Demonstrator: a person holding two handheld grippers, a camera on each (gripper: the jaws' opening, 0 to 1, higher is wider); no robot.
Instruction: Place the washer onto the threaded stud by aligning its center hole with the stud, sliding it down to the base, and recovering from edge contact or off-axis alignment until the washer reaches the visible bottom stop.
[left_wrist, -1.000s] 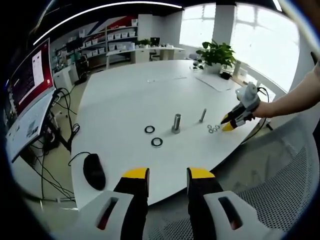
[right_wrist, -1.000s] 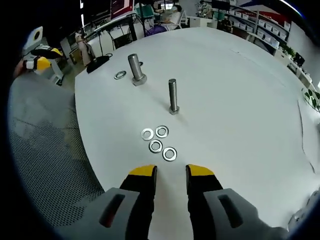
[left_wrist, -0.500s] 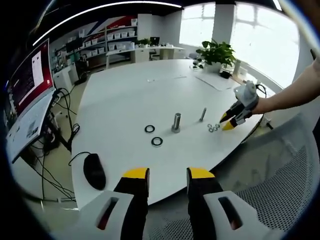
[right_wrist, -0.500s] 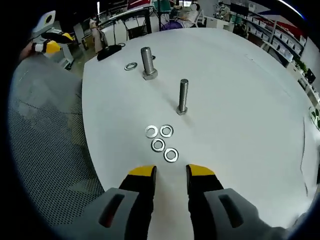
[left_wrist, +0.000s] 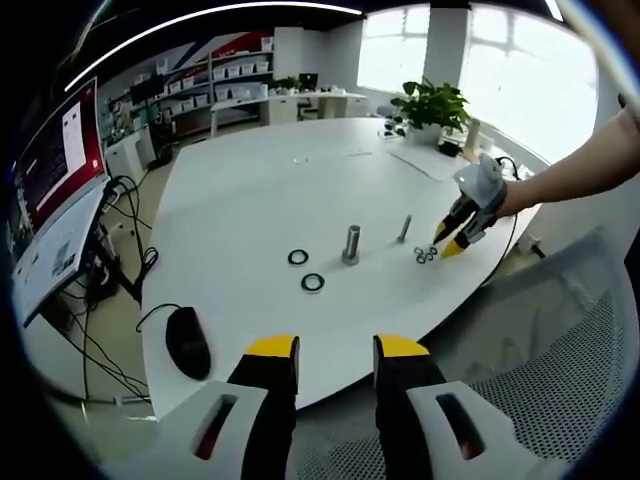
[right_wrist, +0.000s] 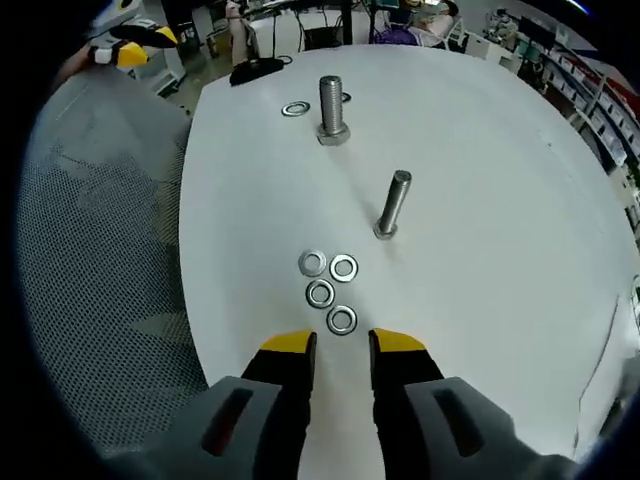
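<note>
1. The right gripper (right_wrist: 337, 345) hovers over the near edge of the white table (right_wrist: 480, 150), jaws apart and holding nothing, directly above a cluster of four small washers (right_wrist: 328, 280).

2. The nearest small washer (right_wrist: 341, 320) lies flat on the table just ahead of the fingertips; the thin threaded stud (right_wrist: 392, 204) stands upright a little further in from that edge, beyond the cluster and to its right in the right gripper view.

3. A thicker stud (right_wrist: 332, 108) stands further across the table with two larger washers (left_wrist: 305, 270) beside it (a separate set, it appears, not the matter in hand).

4. The left gripper (left_wrist: 337, 350) waits off the opposite table edge, jaws apart and empty, near a black mouse (left_wrist: 187, 341).

5. The step in hand looks to be the pick: it calls for lowering the jaws so they straddle one washer's rim only, since its neighbours touch or nearly touch it.

6. A flat washer offers little to grip, so tipping it up on edge against the table first would likely help.

7. Carried level and centred over the thin stud, it should drop to the base; a snag on the threads would call for a lift and re-centre.
</note>
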